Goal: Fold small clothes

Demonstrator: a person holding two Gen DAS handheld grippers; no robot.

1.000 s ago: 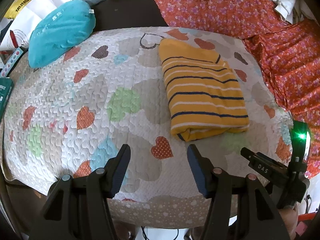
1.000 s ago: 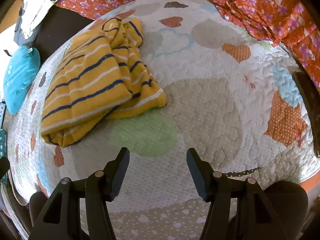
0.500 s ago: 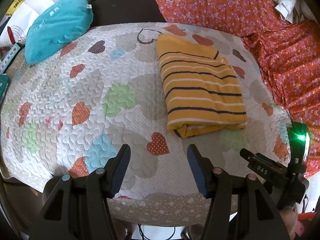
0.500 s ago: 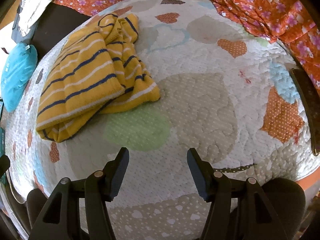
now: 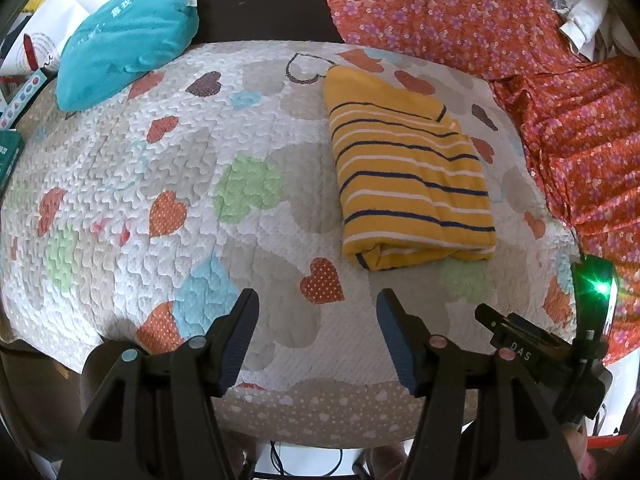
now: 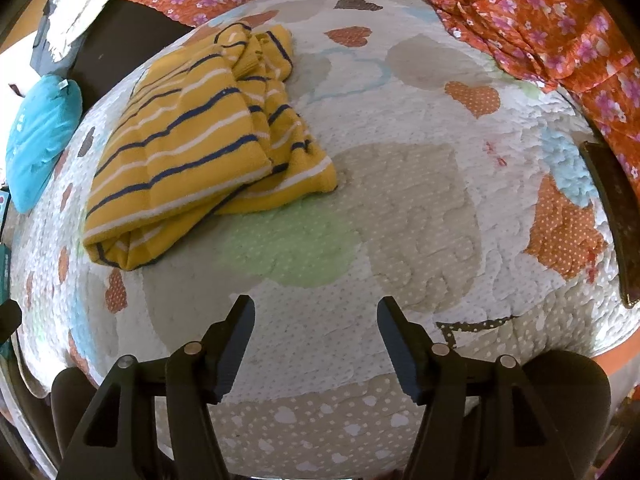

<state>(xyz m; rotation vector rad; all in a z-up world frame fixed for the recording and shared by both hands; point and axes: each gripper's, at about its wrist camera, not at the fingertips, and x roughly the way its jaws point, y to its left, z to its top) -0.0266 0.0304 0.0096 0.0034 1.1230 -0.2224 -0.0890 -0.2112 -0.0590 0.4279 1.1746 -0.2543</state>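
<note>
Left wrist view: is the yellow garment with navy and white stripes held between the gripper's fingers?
No. The yellow striped garment lies folded on the heart-print quilt, apart from the empty left gripper.

Yellow garment [image 5: 408,184] with navy and white stripes, folded into rectangle, flat on heart-print quilt [image 5: 160,152].

Both wrist cameras look steeply down, from near, over the quilt's [image 5: 120,184] near edge; both views share the folded striped garment [image 6: 180,152].
</note>
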